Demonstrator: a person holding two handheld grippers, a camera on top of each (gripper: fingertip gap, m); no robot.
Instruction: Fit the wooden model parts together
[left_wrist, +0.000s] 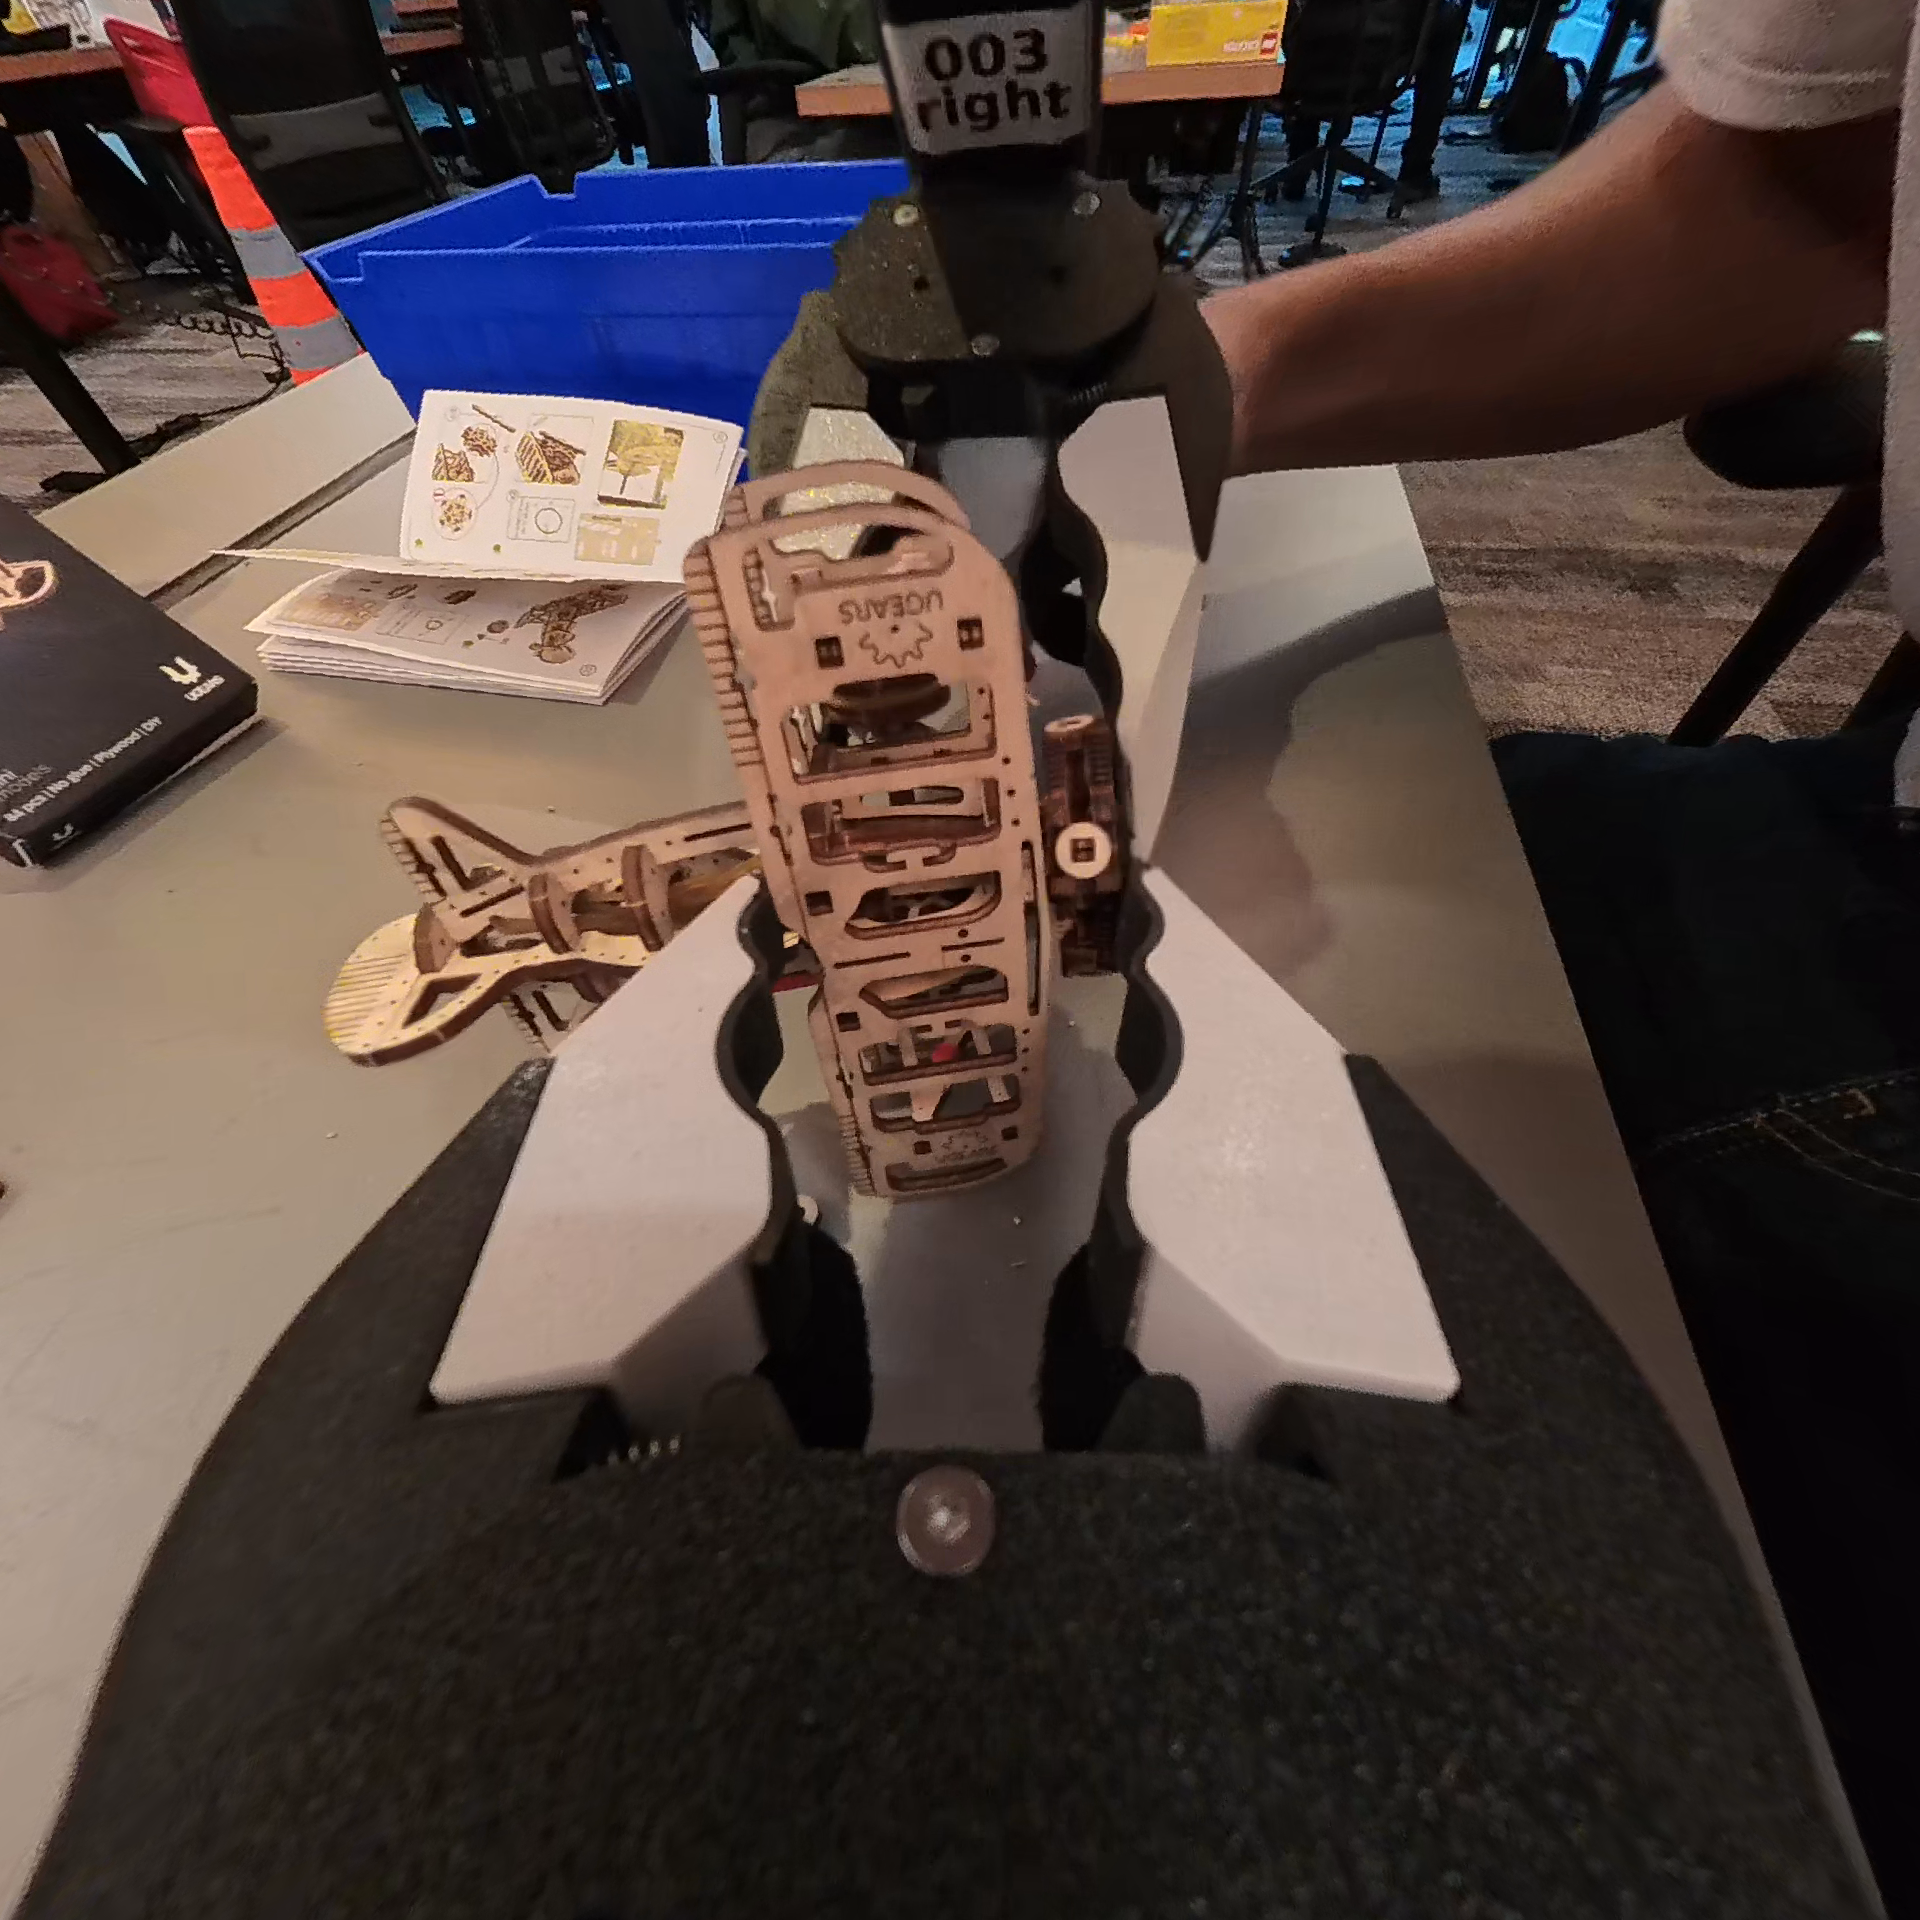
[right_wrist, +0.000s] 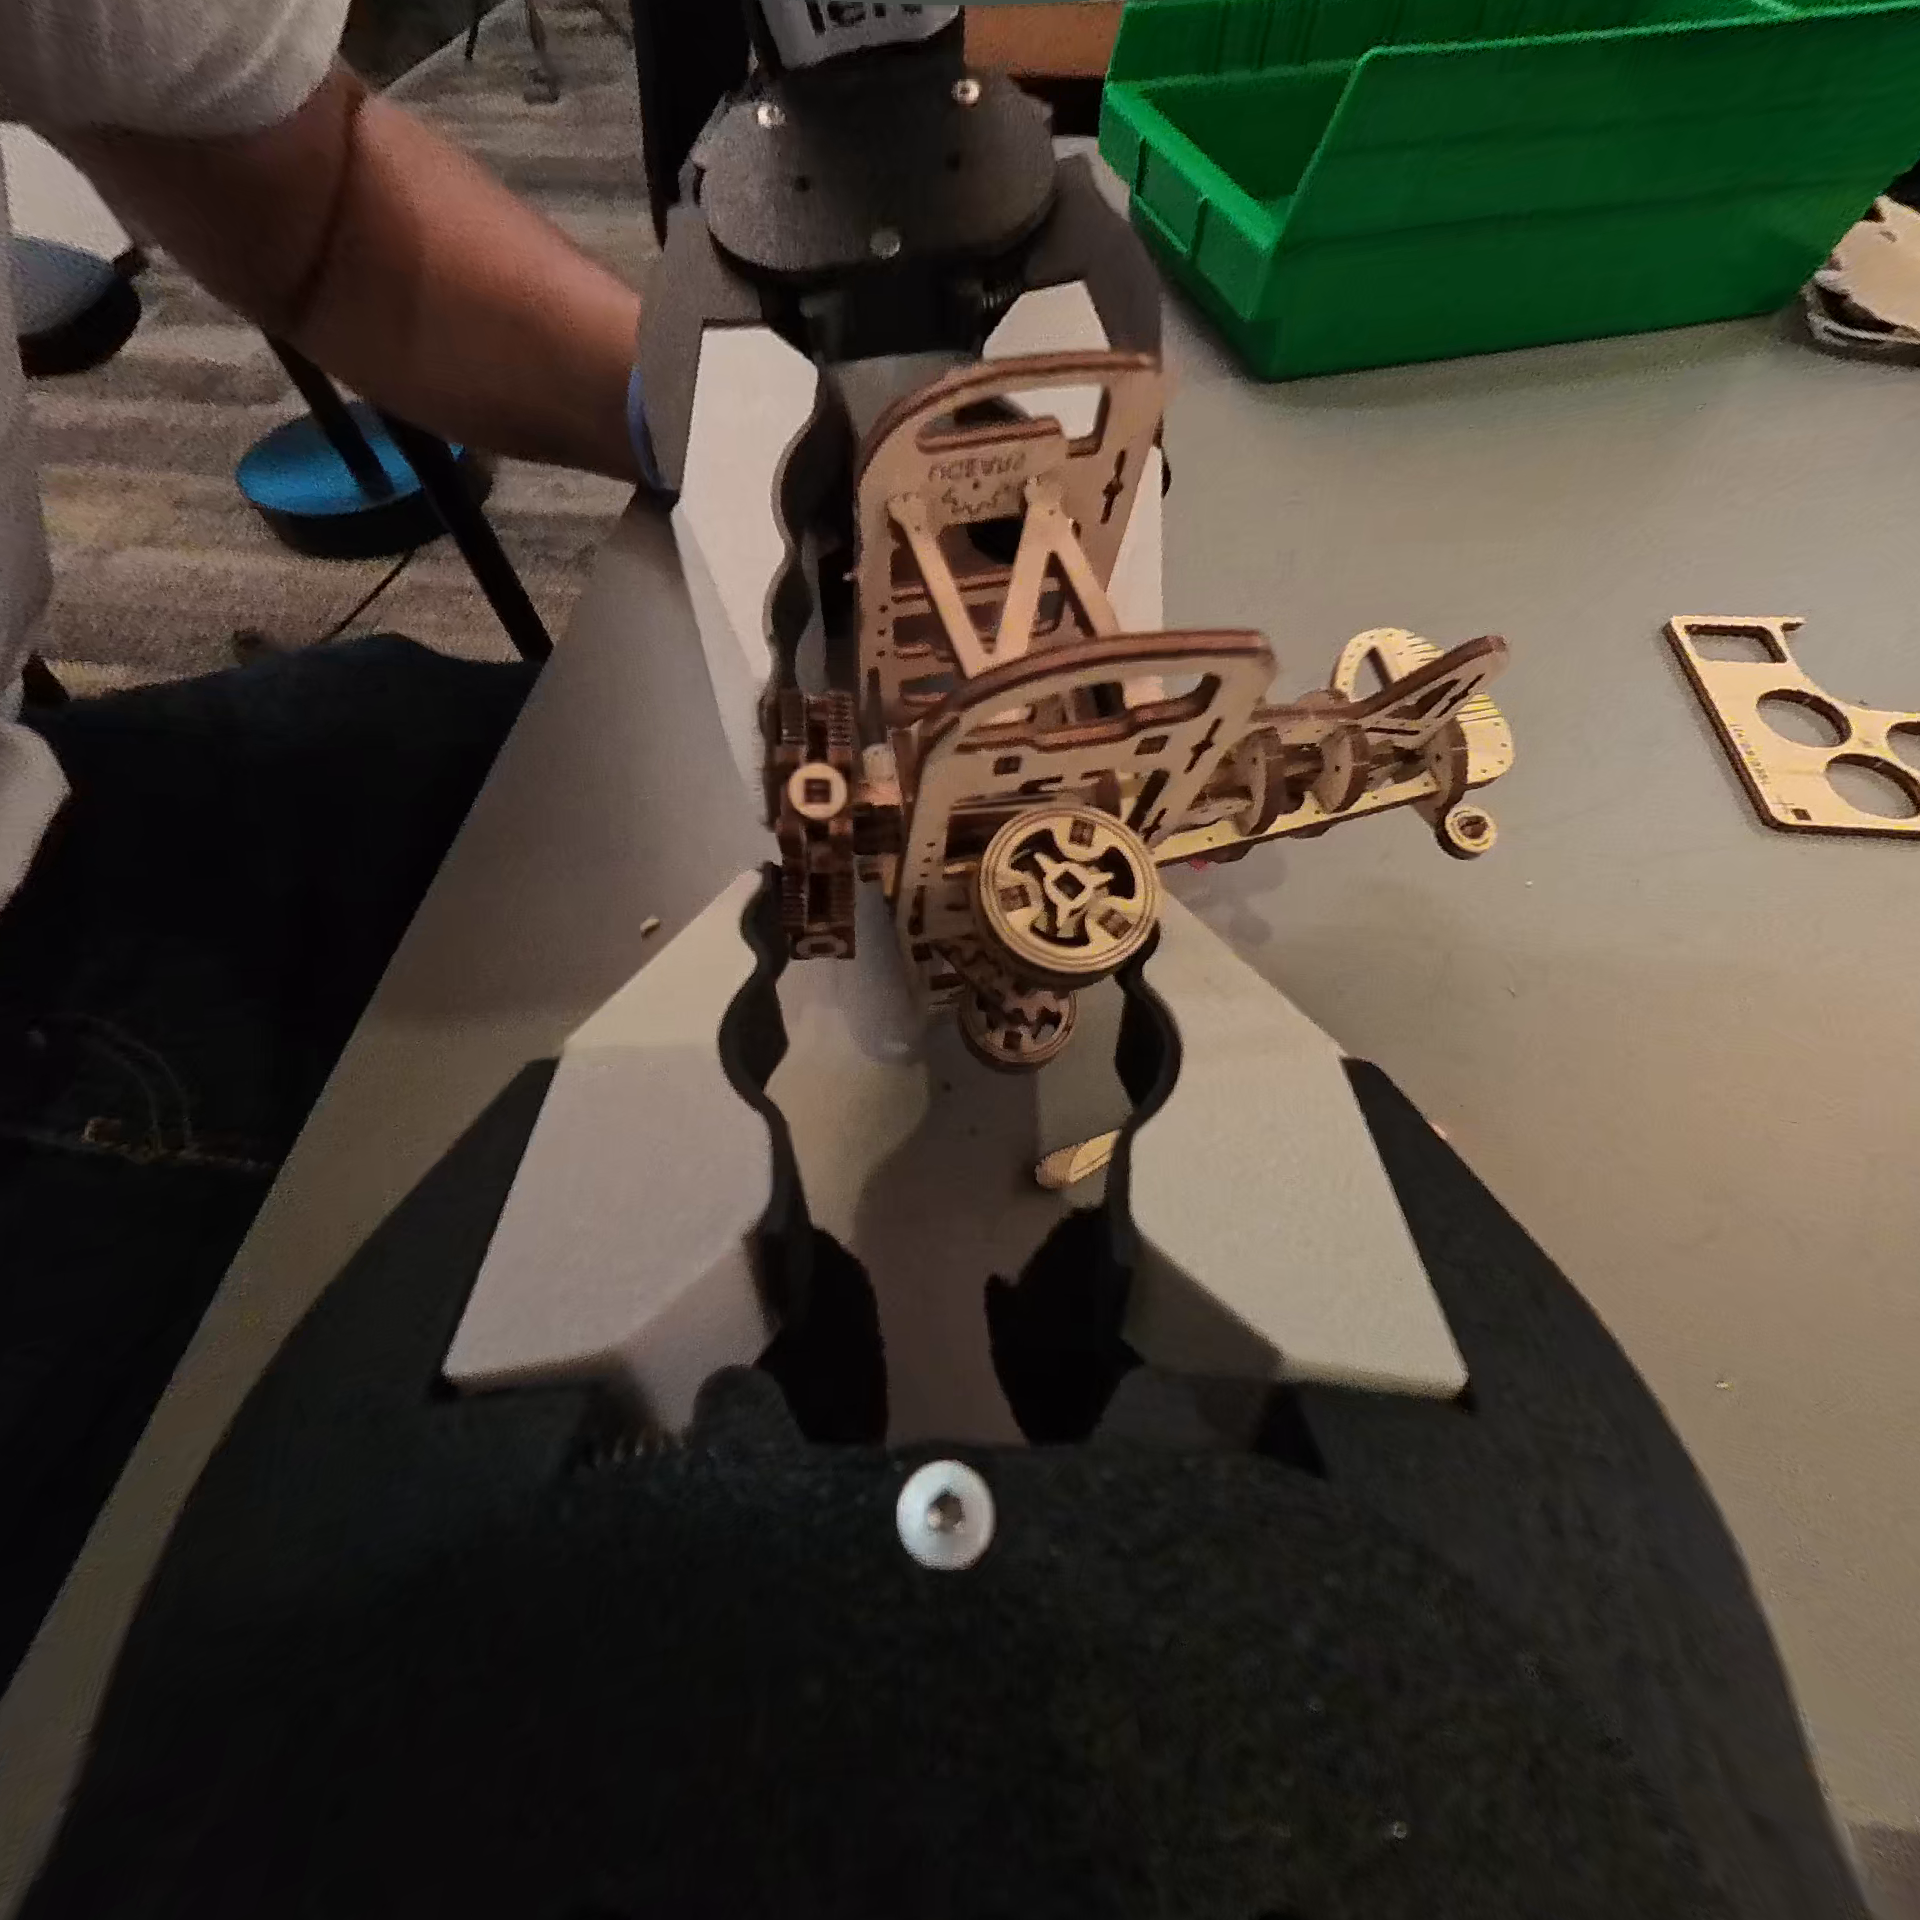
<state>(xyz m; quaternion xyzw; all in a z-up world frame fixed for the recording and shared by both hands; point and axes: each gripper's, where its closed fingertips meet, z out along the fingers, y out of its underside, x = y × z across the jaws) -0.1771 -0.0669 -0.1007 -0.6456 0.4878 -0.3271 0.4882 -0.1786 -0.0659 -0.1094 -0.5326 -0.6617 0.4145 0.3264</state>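
I hold a two-finger gripper in each hand over a pale grey table (left_wrist: 156, 1091), and between them sits a laser-cut plywood biplane model (left_wrist: 904, 831), tipped so its wings stand nearly upright. My left gripper (left_wrist: 940, 925) has its grey fingers on either side of the wing, and I cannot tell whether they press on it. My right gripper (right_wrist: 940, 935) faces it from the opposite side, fingers set apart around the nose, close to the ribbed wooden engine block (right_wrist: 816, 831) and a round wooden wheel (right_wrist: 1065, 894); whether it grips is unclear. The tail (left_wrist: 436, 935) points away to my left. Behind lie an open instruction booklet (left_wrist: 520, 551), a dark box (left_wrist: 94, 707), a blue plastic bin (left_wrist: 582, 281), a green plastic bin (right_wrist: 1507, 187) and a punched-out plywood sheet (right_wrist: 1808, 727).
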